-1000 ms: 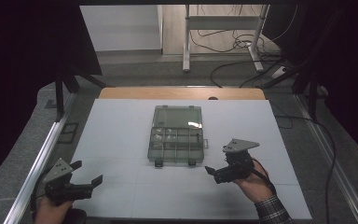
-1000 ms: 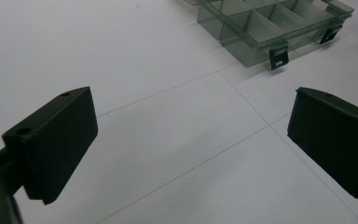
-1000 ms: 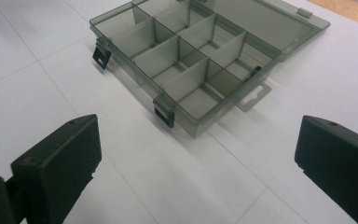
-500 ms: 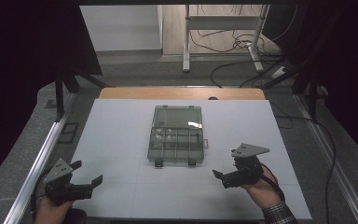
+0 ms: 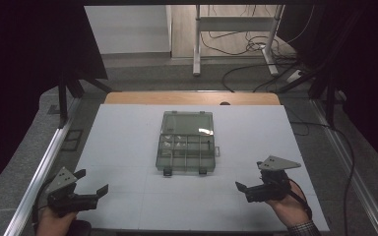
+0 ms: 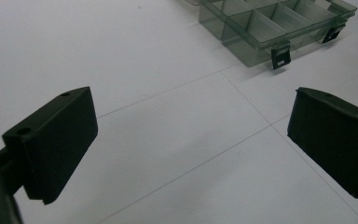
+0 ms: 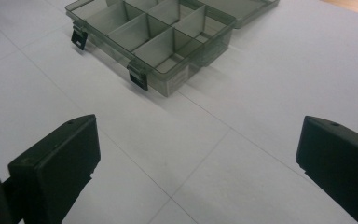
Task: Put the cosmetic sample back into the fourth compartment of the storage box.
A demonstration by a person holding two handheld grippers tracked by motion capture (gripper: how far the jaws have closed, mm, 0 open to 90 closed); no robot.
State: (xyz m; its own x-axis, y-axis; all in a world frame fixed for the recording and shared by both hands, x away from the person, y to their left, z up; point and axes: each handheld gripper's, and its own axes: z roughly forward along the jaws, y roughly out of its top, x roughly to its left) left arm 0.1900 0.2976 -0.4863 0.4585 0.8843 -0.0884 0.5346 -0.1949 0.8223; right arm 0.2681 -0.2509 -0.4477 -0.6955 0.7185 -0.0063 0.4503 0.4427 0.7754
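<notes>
A smoky clear compartment box (image 5: 186,152) lies open in the middle of the white table (image 5: 128,132), its lid (image 5: 187,123) folded flat behind it and two black latches on its near edge. Its compartments look empty. My left gripper (image 5: 92,181) is held at the near left corner, open, with nothing between its jaws. My right gripper (image 5: 251,179) is held at the near right, open and empty too. From the left gripper view the box (image 6: 279,25) lies far ahead to the right of the gripper (image 6: 191,140). The right gripper view has the box (image 7: 158,28) ahead to the left of the gripper (image 7: 196,158).
A wooden strip (image 5: 192,98) runs along the table's far edge. Metal rails (image 5: 39,167) flank the table on the left and on the right (image 5: 354,177). Cables (image 5: 256,49) and a desk frame (image 5: 197,44) stand on the floor beyond. Bare white surface surrounds the box.
My right gripper has drawn back from beside the box toward the near right edge. The left gripper and the box have stayed put.
</notes>
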